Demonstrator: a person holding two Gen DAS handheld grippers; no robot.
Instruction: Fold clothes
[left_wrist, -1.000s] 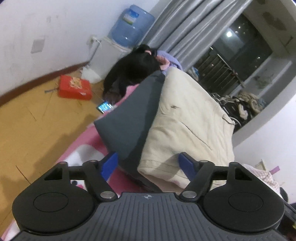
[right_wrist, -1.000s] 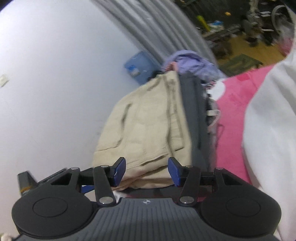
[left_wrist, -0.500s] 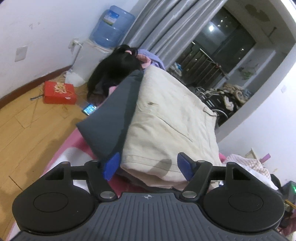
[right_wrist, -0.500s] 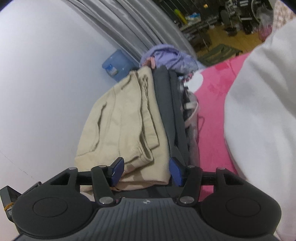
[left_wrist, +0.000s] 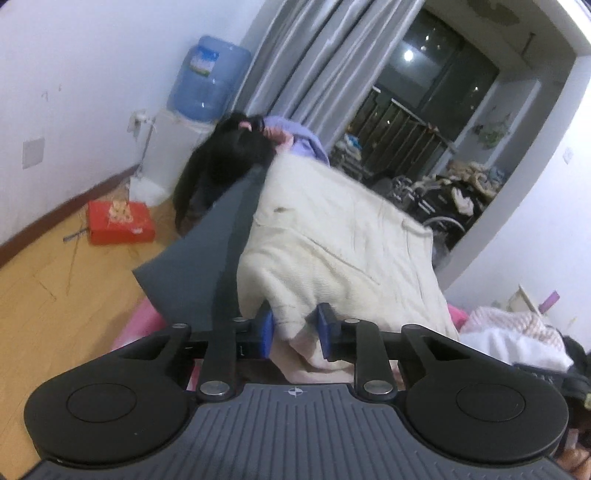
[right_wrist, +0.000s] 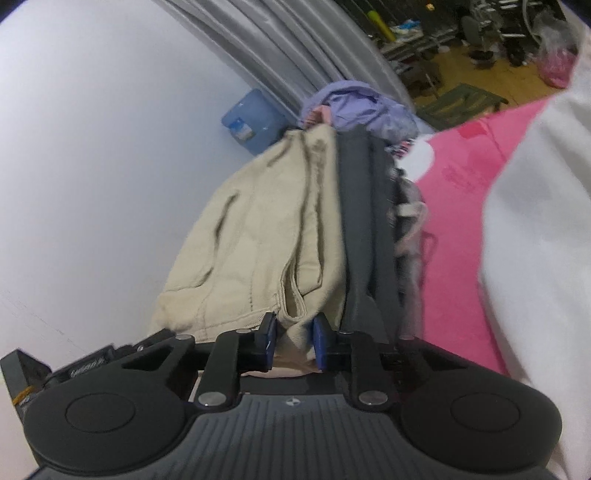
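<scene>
A cream beige garment lies folded on top of a dark grey garment, on a pink bed cover. My left gripper is shut on the near edge of the beige garment. My right gripper is shut on another near edge of the same beige garment, next to the grey garment. The blue pads pinch bunched cloth in both views.
A person with long black hair in a purple top lies at the far end of the bed. A water dispenser and a red box stand by the wall. White cloth lies at the right.
Both grippers were open around the beige garment's edge and have closed on it. The cloth now bunches between the pads.
</scene>
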